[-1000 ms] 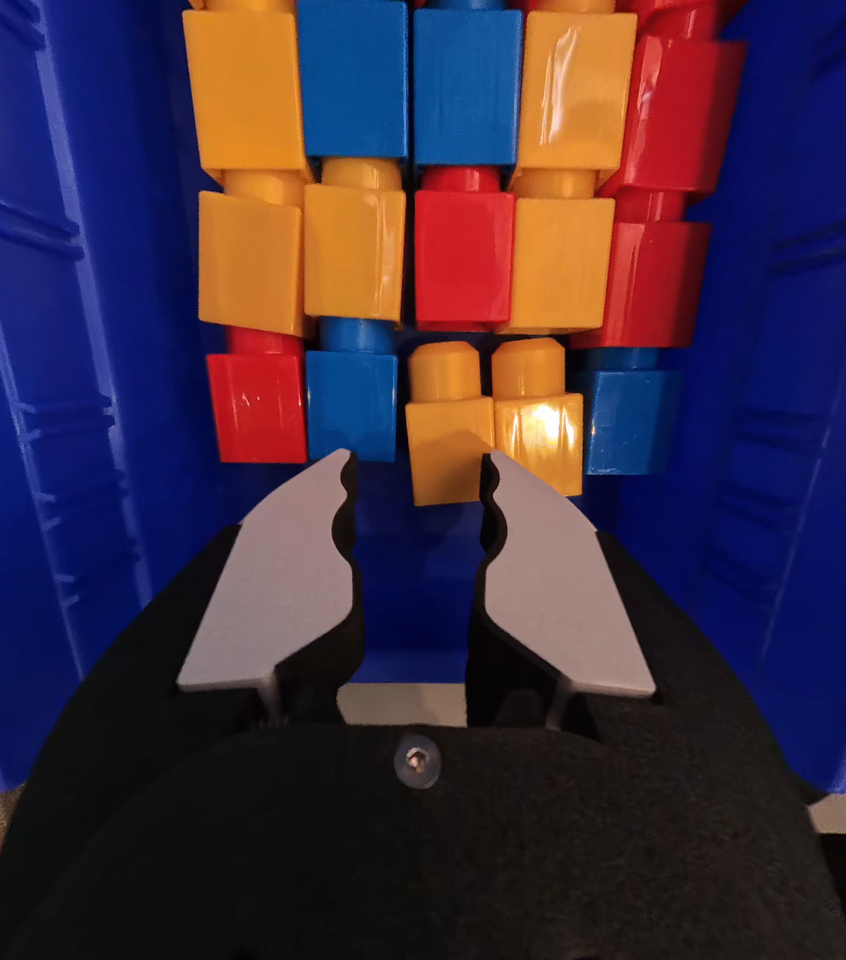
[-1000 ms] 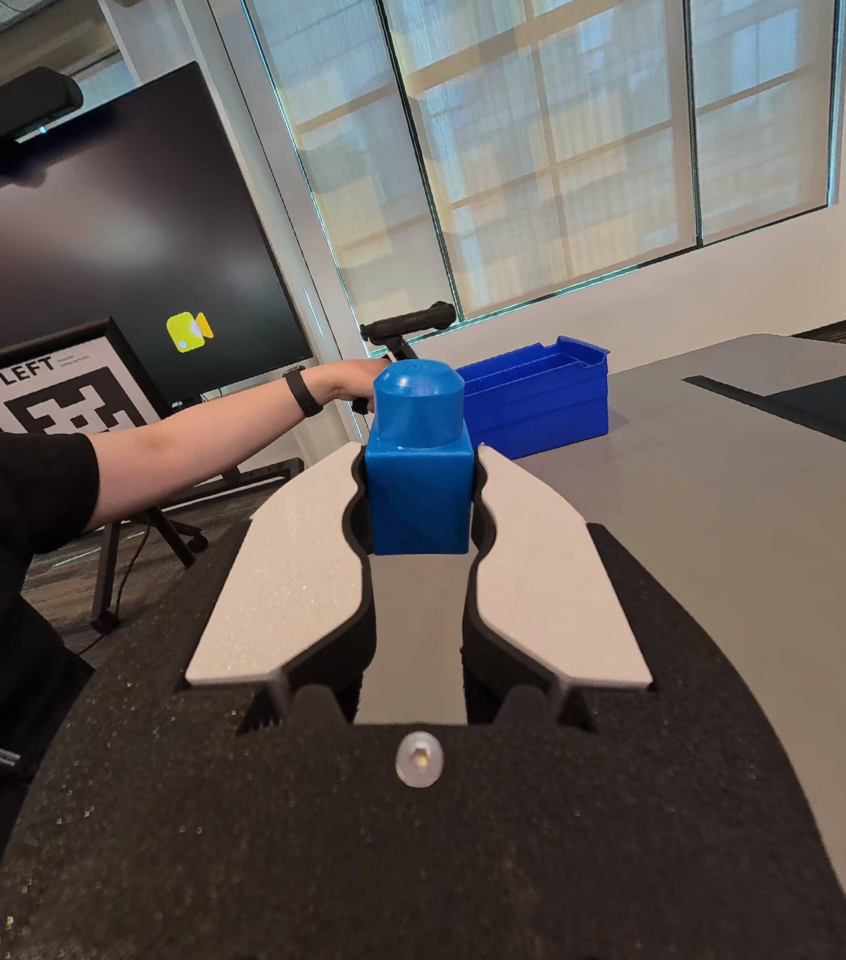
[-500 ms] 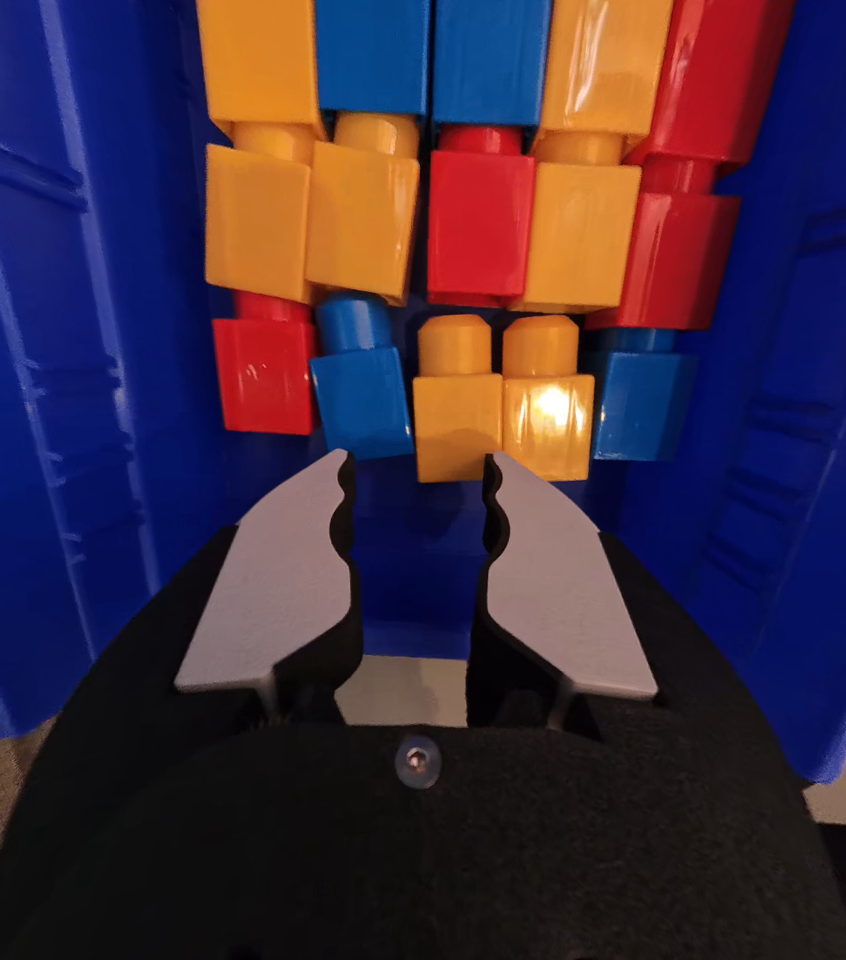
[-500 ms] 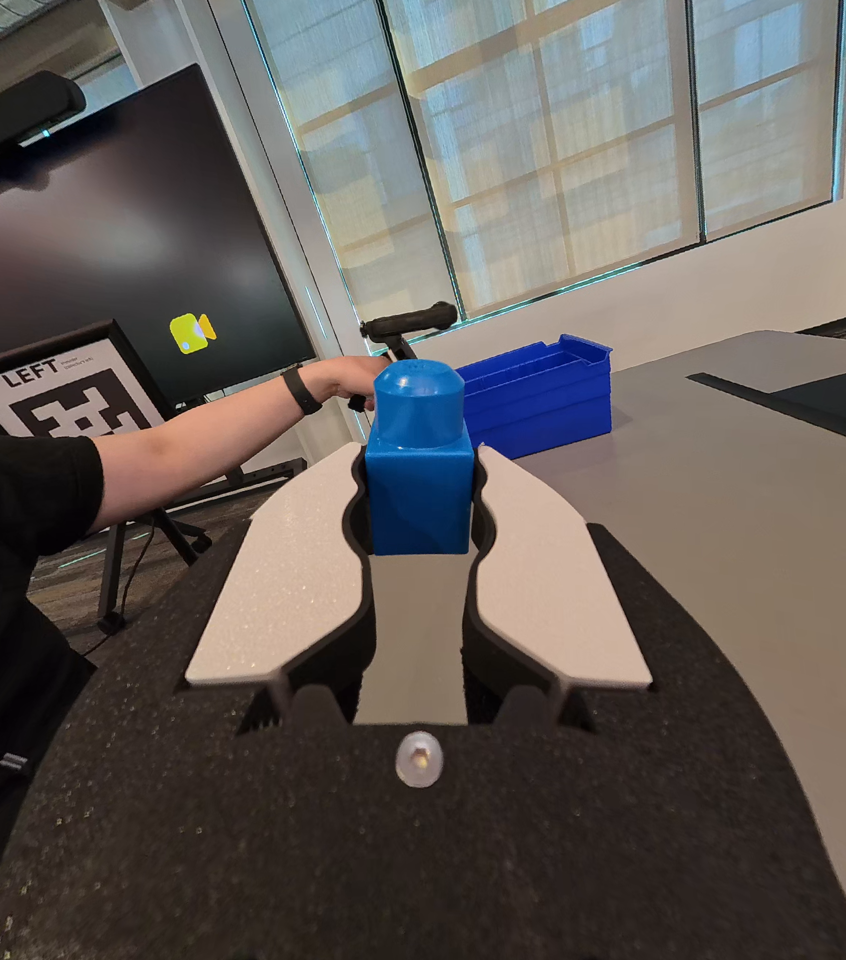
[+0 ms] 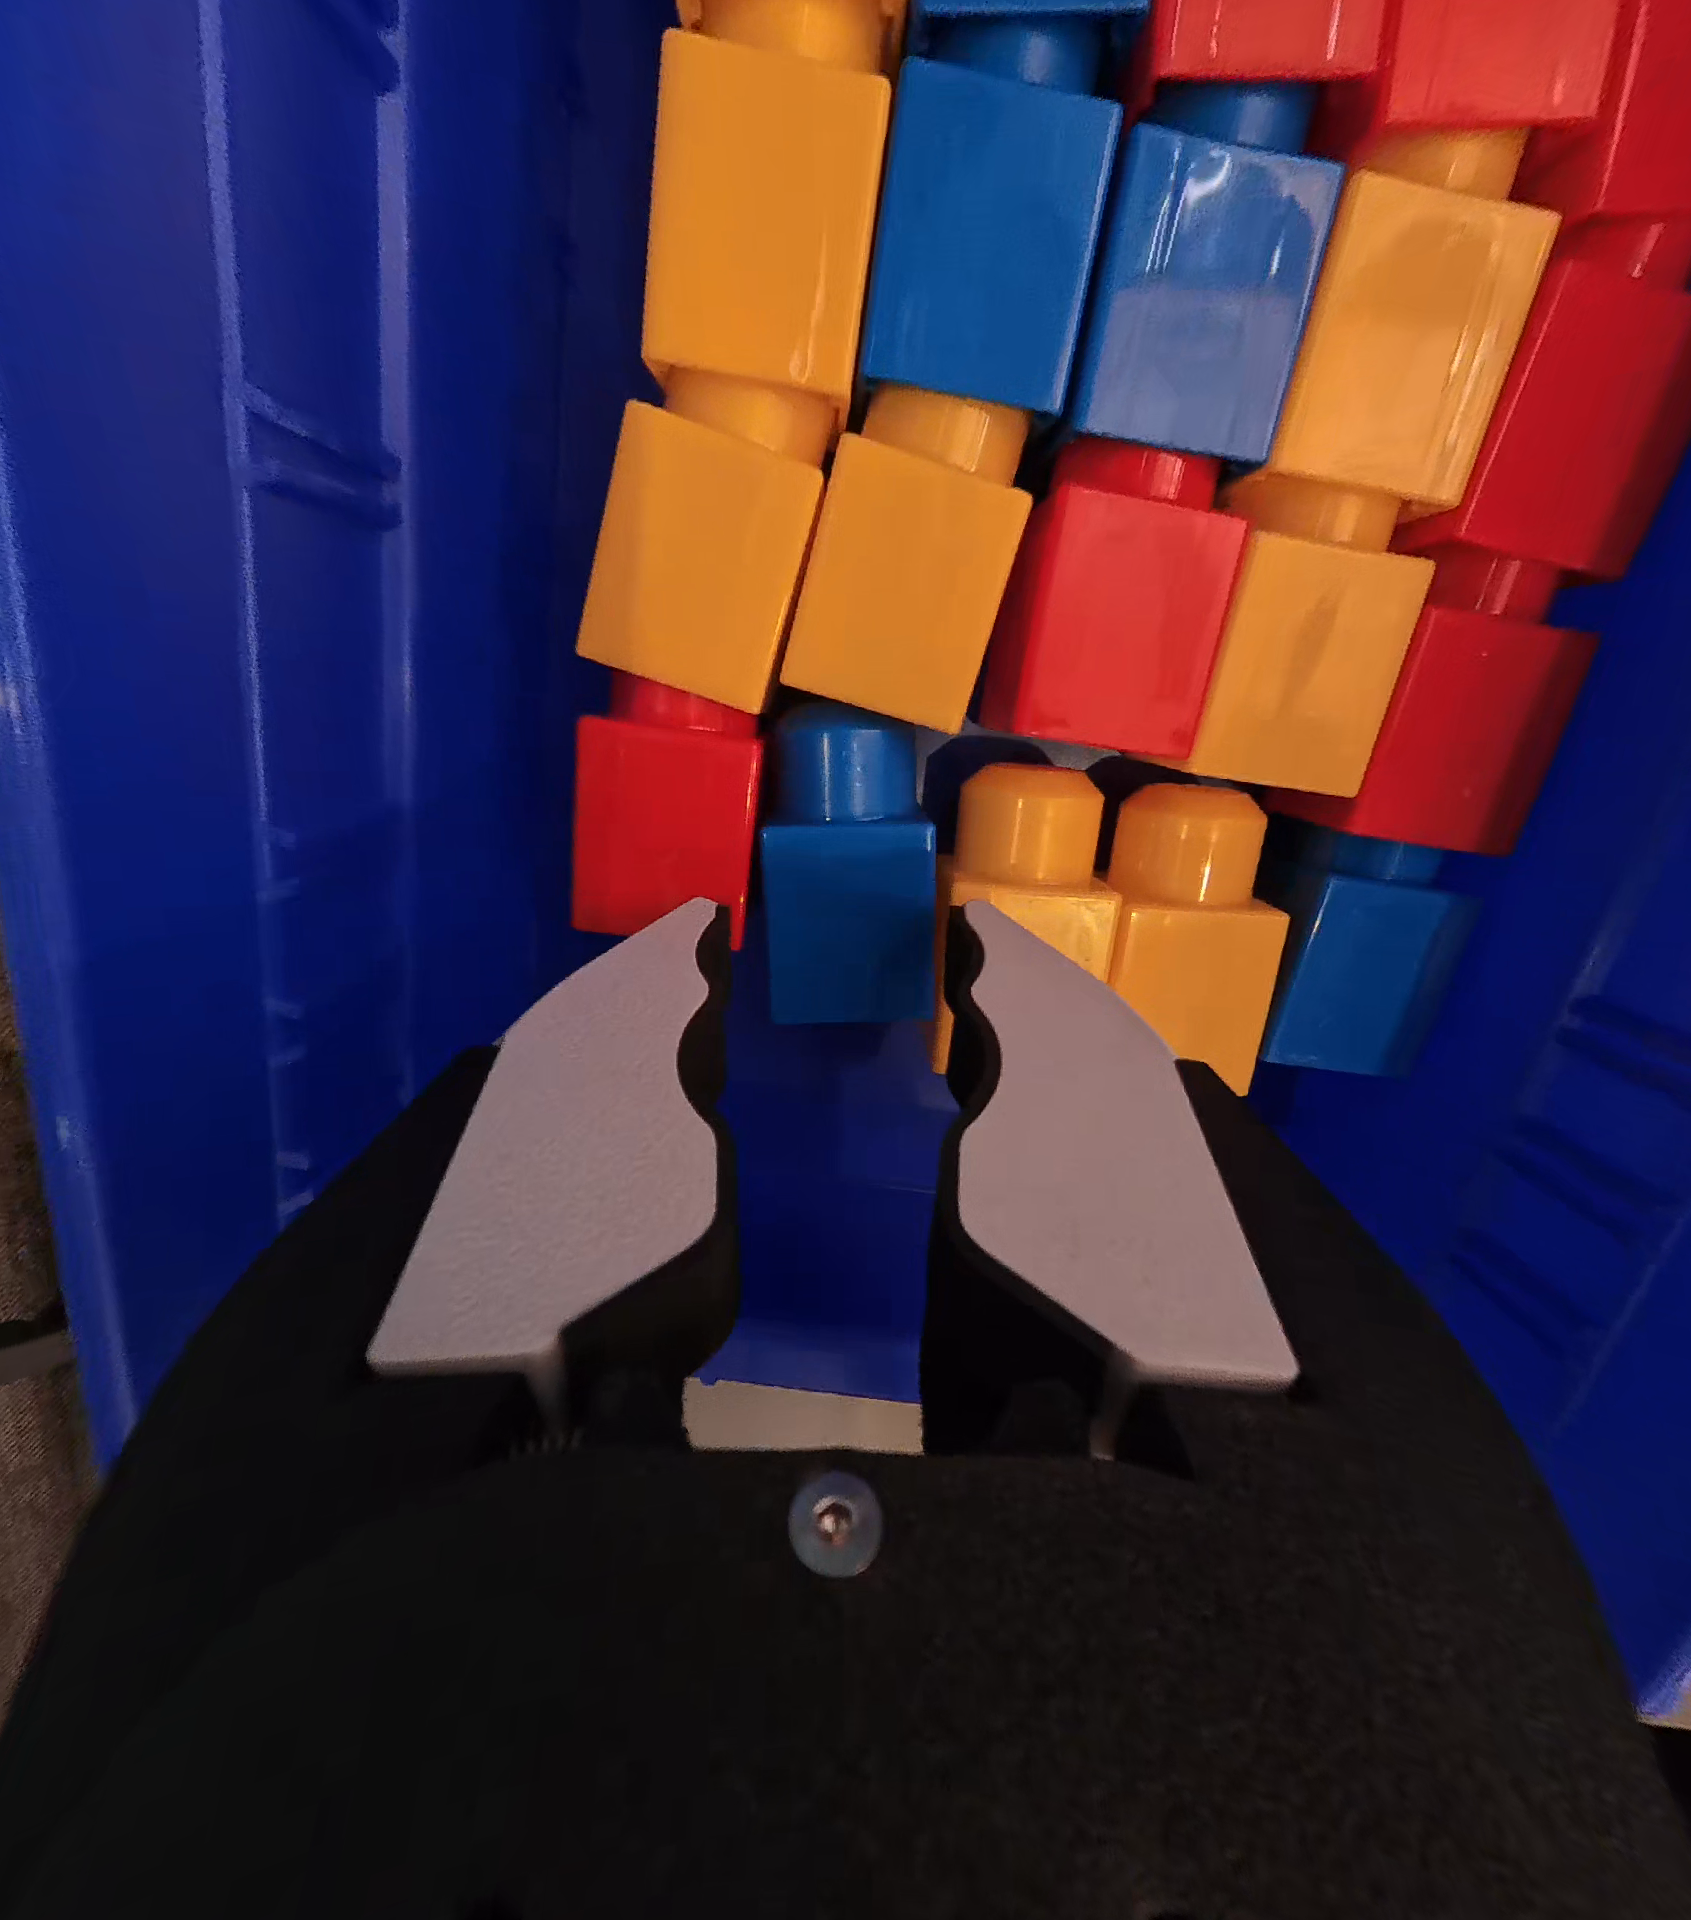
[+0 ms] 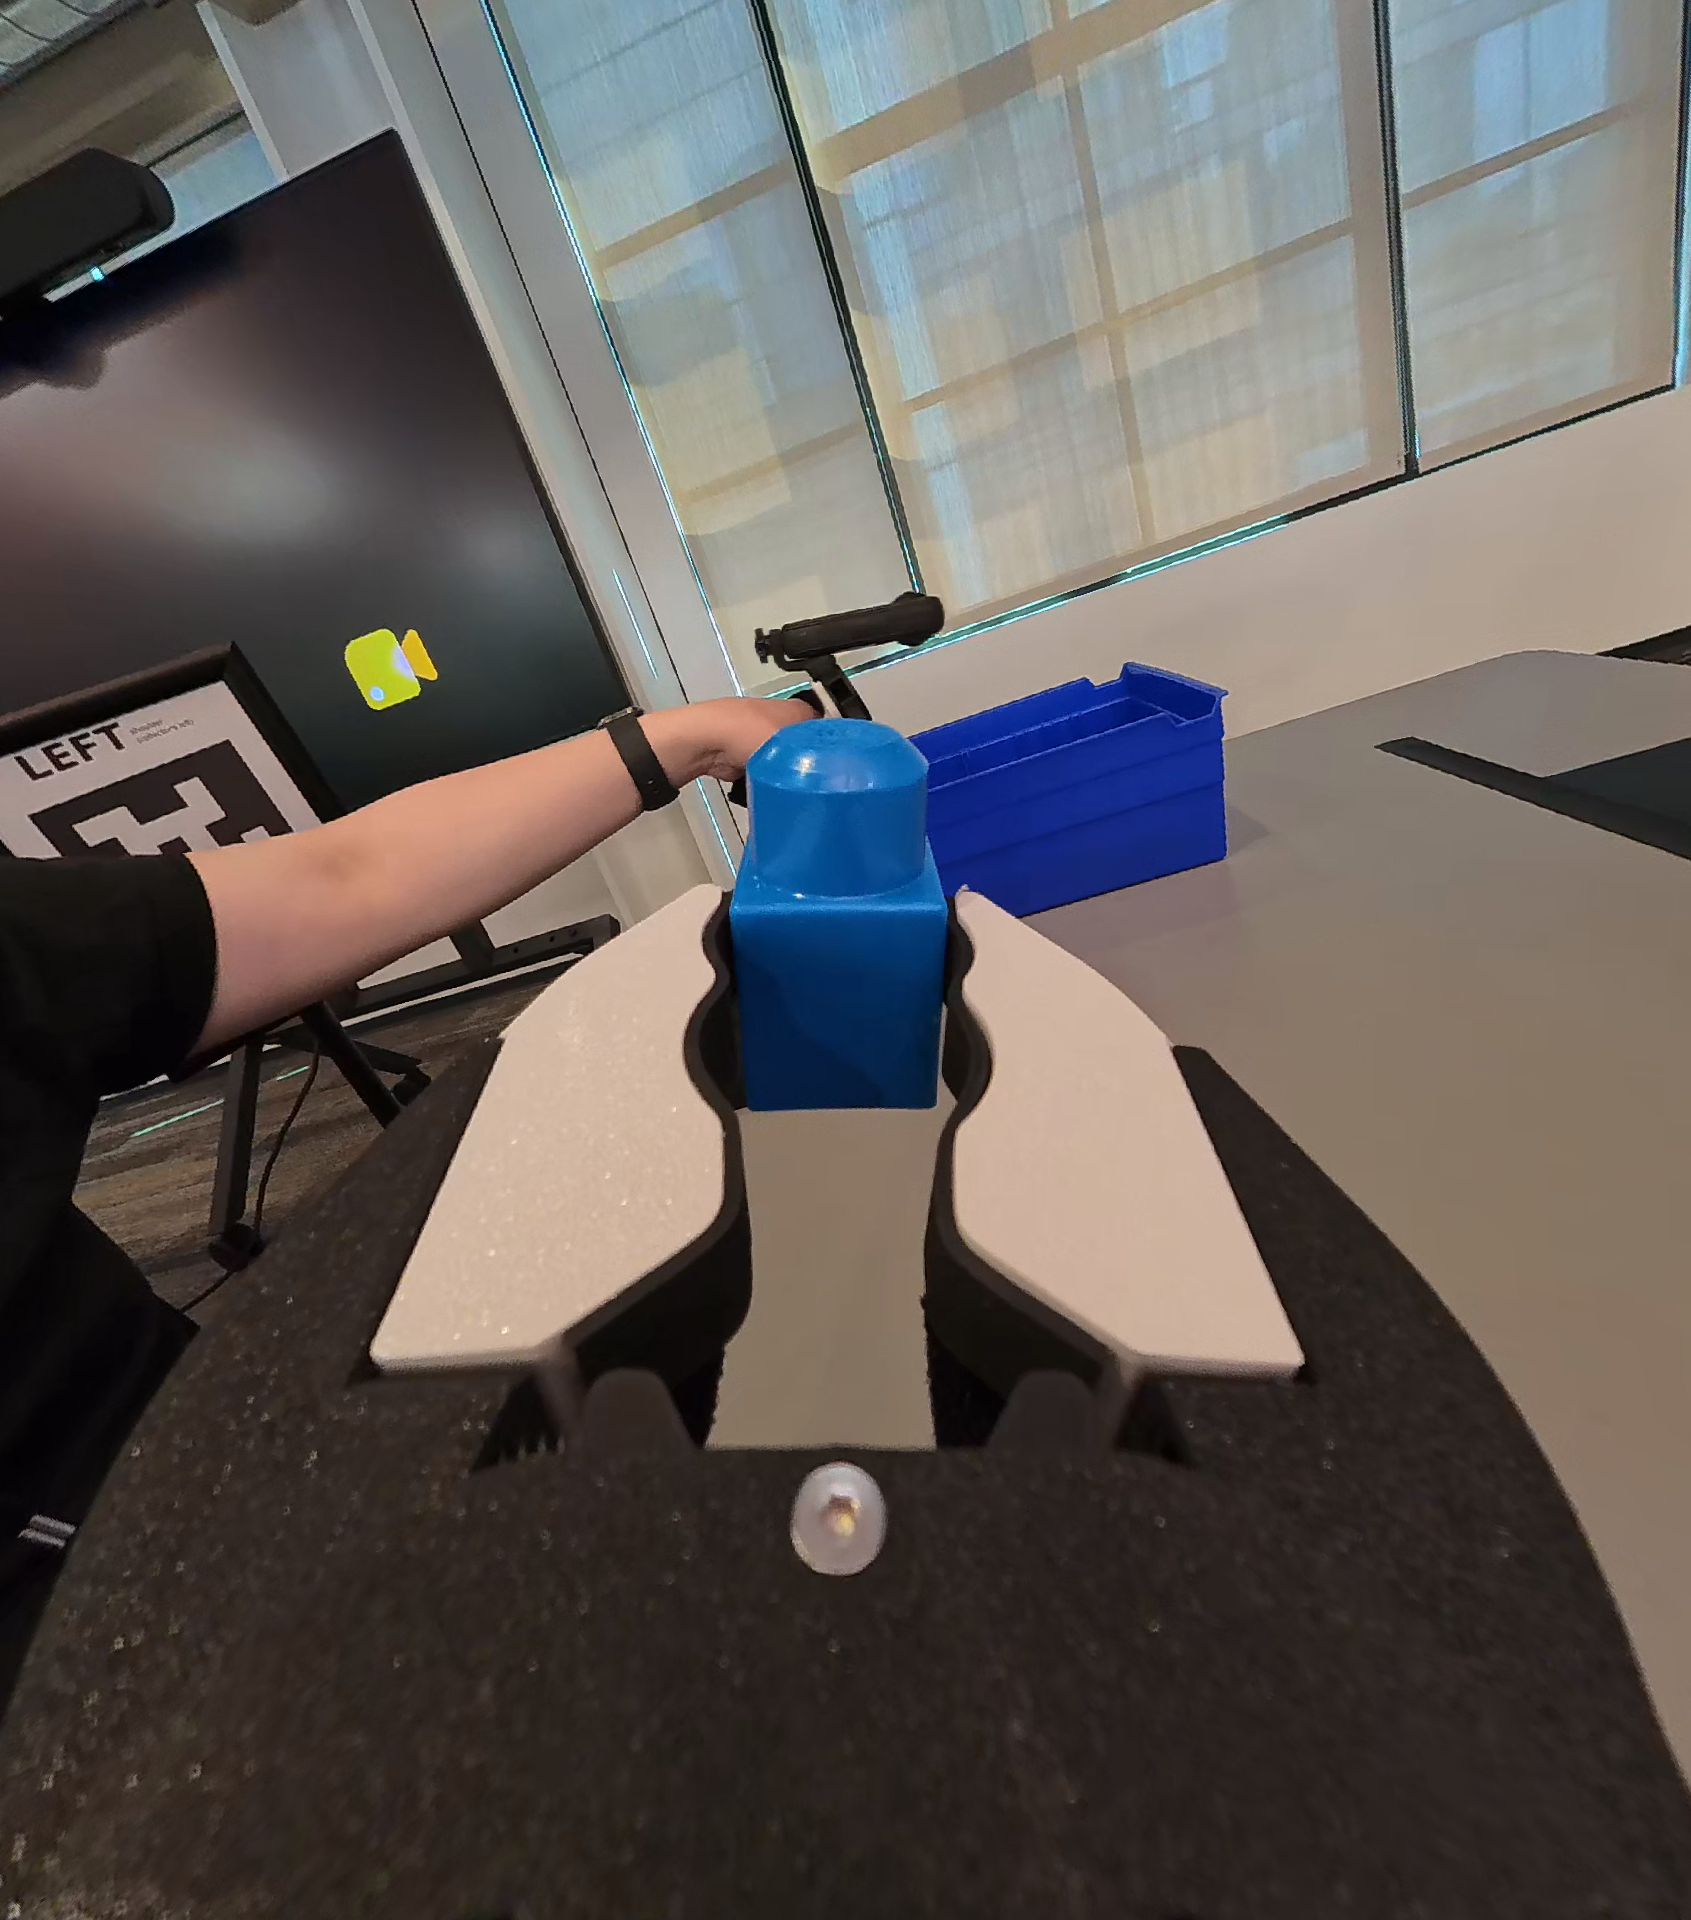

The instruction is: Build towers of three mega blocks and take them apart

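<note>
The left gripper (image 5: 836, 935) gapes inside the bin (image 5: 249, 727), tips flanking a loose blue block (image 5: 846, 914), while the right gripper (image 6: 836, 925) clamps another blue block (image 6: 836, 987) over the bench (image 6: 1443, 1039).

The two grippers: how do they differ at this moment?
The left gripper is open, its jaws around a blue block lying in the blue bin among others. The right gripper is shut on an upright blue block over the grey table. Both have grey jaws.
</note>
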Available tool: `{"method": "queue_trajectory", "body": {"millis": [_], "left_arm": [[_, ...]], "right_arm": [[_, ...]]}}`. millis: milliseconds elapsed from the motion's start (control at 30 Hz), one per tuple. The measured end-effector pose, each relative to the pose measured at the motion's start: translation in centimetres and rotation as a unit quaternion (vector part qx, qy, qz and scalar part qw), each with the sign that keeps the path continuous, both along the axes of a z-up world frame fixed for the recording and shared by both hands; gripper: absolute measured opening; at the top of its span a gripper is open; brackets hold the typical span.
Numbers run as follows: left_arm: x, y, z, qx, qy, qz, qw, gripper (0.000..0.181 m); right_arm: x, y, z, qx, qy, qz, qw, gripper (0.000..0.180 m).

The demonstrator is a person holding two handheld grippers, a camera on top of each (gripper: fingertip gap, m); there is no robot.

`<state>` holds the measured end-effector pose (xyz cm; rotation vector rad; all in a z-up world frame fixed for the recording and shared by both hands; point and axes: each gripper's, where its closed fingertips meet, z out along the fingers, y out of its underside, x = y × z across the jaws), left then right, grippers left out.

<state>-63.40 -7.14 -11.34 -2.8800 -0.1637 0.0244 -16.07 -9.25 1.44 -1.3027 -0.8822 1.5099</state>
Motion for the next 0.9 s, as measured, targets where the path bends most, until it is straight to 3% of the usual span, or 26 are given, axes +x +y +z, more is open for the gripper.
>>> {"method": "queue_trajectory", "body": {"millis": [300, 900], "left_arm": [[1.2, -0.6, 0.1, -0.015, 0.022, -0.023, 0.999, 0.034], [-0.6, -1.2, -0.2, -0.024, -0.032, 0.0, 0.999, 0.035]], "right_arm": [[0.1, 0.1, 0.1, -0.003, 0.005, 0.0, 1.0, 0.035], [0.0, -0.1, 0.0, -0.008, 0.003, 0.007, 1.0, 0.035]]}}
